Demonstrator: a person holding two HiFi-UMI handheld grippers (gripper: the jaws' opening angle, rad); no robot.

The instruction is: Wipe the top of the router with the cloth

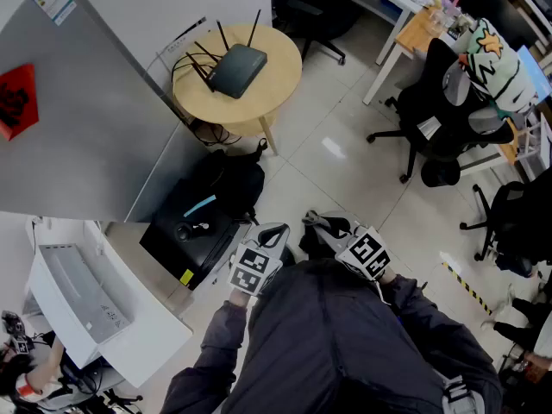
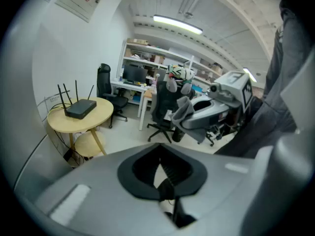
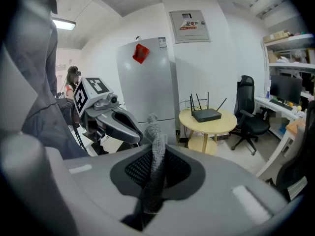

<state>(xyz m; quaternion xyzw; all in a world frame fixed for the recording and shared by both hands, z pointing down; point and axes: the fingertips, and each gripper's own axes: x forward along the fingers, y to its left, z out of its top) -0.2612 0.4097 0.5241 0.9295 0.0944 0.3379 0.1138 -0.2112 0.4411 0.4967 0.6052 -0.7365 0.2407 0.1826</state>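
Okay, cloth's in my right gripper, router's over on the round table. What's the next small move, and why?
Probably step toward the round table, right gripper leading. Its jaws are clamped on the cloth, but the router sits well across the floor, likely beyond reach from here.

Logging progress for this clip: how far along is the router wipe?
Done: the cloth is picked up, clamped in the right tongs. In hand: only carrying it; both tongs sit near the person's body, left tongs shut and empty. Left: all the wiping. The router stands on the round table across the floor, so reaching it and wiping its top remain.
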